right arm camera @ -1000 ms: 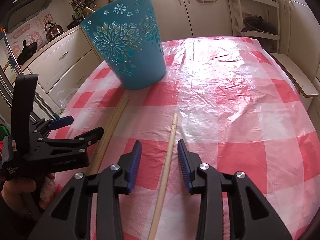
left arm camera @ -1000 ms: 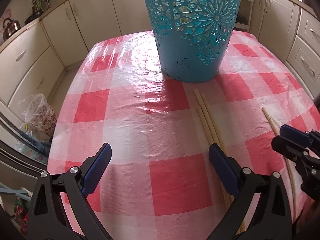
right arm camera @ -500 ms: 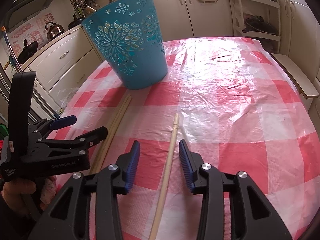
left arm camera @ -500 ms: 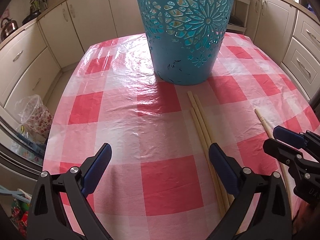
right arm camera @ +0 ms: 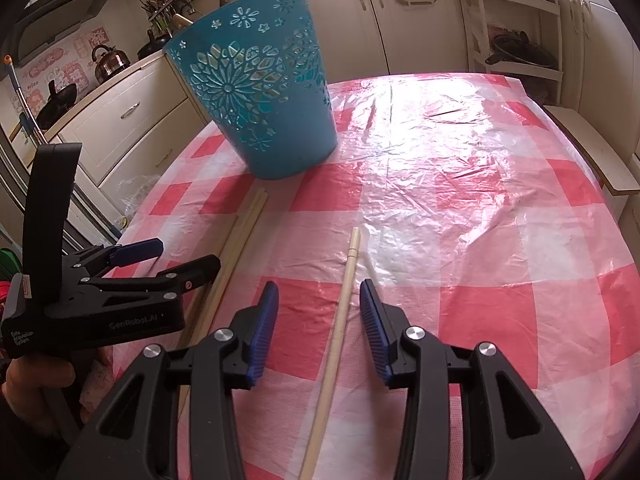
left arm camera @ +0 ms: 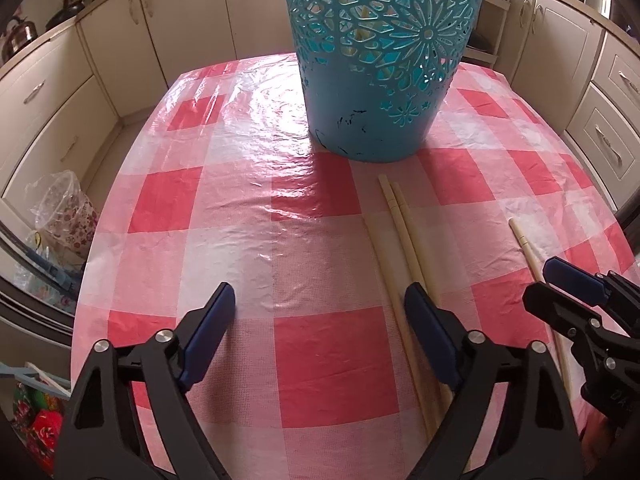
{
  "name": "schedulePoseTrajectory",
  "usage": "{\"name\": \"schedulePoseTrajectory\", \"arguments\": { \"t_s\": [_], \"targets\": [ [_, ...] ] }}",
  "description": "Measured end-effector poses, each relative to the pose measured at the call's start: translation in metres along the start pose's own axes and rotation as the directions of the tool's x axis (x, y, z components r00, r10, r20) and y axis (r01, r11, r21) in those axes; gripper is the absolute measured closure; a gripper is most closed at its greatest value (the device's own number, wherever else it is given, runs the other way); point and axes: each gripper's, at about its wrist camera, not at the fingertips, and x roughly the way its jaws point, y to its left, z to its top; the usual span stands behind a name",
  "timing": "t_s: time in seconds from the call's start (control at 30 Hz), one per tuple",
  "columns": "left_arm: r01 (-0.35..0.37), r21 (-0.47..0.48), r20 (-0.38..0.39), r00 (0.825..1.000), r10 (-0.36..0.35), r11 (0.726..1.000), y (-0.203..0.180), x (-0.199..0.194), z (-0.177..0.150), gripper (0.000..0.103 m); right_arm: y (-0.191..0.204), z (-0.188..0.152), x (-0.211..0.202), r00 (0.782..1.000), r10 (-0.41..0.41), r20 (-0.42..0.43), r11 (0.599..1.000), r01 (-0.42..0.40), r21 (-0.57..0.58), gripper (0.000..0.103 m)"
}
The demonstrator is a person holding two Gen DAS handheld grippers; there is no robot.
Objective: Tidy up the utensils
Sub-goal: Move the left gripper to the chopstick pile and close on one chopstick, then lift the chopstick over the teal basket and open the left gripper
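Grippers point(right arm camera: 319, 328) over checkered tablecloth point(right arm camera: 480, 208), prob. kitchen

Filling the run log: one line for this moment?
left gripper open, empty | right gripper open, straddling single chopstick | chopstick pair on table | basket upright

Black clamp frames, blue ribbed jaws, silver screws

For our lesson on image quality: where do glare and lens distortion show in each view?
Left wrist view: glare streaks the plastic tablecloth left of the blue basket; cabinet lines bow at the edges. Right wrist view: a wide washed-out patch on the cloth right of the basket; dark fisheye corners.
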Motion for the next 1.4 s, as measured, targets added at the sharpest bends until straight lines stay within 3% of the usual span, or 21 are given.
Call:
{"name": "schedulePoseTrajectory", "arguments": {
  "t_s": [0.1,0.2,0.3,0.4,0.5,0.57,0.67,0.87,1.07,1.23,1.4],
  "targets": [
    [0.017,0.007,-0.004,1.0,-0.017,1.0,-0.002,-0.002,0.005,0.054,-0.001,0.001,0.0,1.0,-0.02,-0.004,1.0,0.02,0.003,0.071],
    [0.038,0.005,0.003,0.999,-0.038,0.999,0.001,-0.002,0.01,0.081,-0.01,0.005,0.001,0.999,-0.034,-0.018,0.999,0.035,0.035,0.087],
    [0.075,-0.014,-0.011,0.997,-0.075,0.997,0.006,-0.001,0.013,0.083,-0.014,0.01,0.004,0.999,-0.039,-0.033,0.998,0.041,0.048,0.089],
    [0.068,-0.001,-0.04,0.997,-0.068,0.998,0.004,0.002,0.018,0.082,-0.006,0.015,0.009,0.996,-0.079,-0.041,0.997,0.079,0.002,0.09],
    [0.097,0.018,-0.042,0.994,-0.097,0.995,0.001,0.004,0.02,0.098,-0.005,0.018,0.013,0.995,-0.091,-0.049,0.996,0.09,-0.017,0.096],
    [0.135,0.005,-0.042,0.99,-0.135,0.991,0.001,0.004,0.02,0.098,-0.012,0.017,0.011,0.997,-0.055,-0.052,0.998,0.057,0.021,0.097],
    [0.135,-0.012,-0.054,0.989,-0.136,0.991,0.003,0.005,0.021,0.098,-0.018,0.017,0.01,0.998,-0.033,-0.051,0.998,0.035,0.046,0.097],
    [0.06,0.054,-0.056,0.997,-0.057,0.997,-0.009,0.01,0.028,0.098,-0.017,0.017,0.01,0.998,-0.032,-0.048,0.998,0.034,0.043,0.097],
    [0.08,0.031,-0.042,0.996,-0.078,0.996,-0.001,-0.004,0.023,0.099,-0.018,0.017,0.011,0.999,-0.021,-0.044,0.998,0.023,0.054,0.097],
    [0.154,-0.011,0.067,0.986,-0.153,0.988,0.016,-0.058,0.023,0.098,-0.021,0.017,0.01,0.999,-0.012,-0.042,0.998,0.015,0.065,0.097],
    [0.246,-0.062,0.237,0.945,-0.225,0.967,0.037,-0.125,0.044,0.098,-0.021,0.017,0.01,0.999,-0.011,-0.04,0.998,0.013,0.069,0.097]
  ]
}}
